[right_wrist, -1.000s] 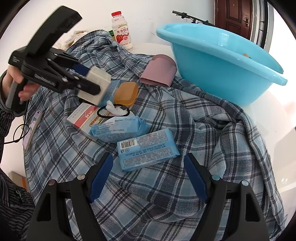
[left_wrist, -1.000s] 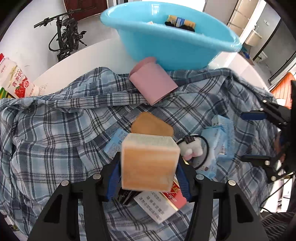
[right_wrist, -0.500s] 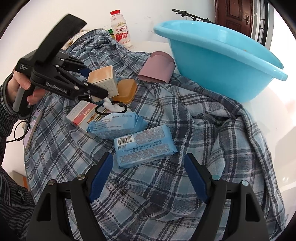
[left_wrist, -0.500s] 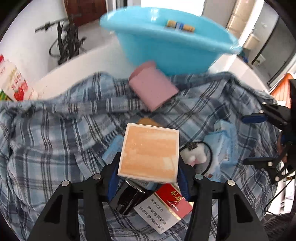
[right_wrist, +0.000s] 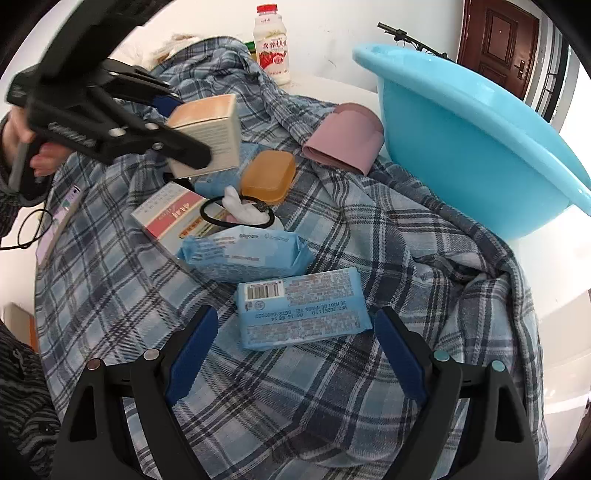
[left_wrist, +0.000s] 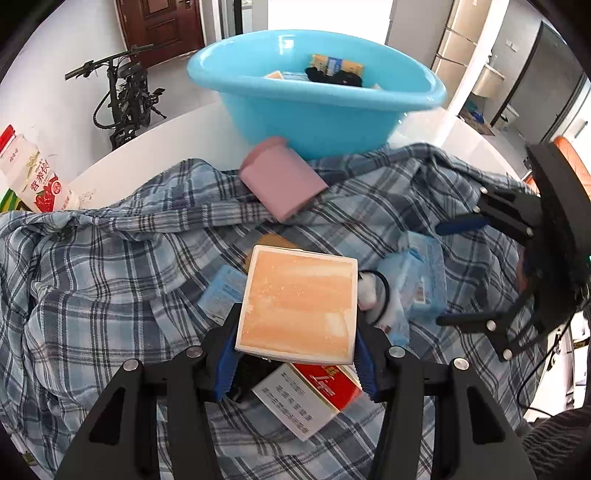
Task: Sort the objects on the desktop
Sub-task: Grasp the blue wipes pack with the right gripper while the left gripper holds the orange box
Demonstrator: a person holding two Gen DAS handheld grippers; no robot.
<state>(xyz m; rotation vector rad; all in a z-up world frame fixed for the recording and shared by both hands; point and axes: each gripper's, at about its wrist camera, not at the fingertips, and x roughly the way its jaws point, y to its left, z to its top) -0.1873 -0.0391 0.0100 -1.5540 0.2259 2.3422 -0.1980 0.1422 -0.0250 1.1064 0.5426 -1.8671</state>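
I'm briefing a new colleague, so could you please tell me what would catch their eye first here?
Probably the big light-blue plastic basin at the far edge of the rumpled blue plaid cloth. Next, the orange-faced white box clamped in the left gripper, lifted above the clutter. The right gripper hangs open over a pale-blue wipes pack.

Home: wooden entry door [left_wrist: 162, 27], parked bike [left_wrist: 123, 96], fridge [left_wrist: 456, 40].

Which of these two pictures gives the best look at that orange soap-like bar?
The right wrist view: the orange bar lies fully visible on the plaid cloth. In the left wrist view, only a sliver of it peeks out behind the held box.
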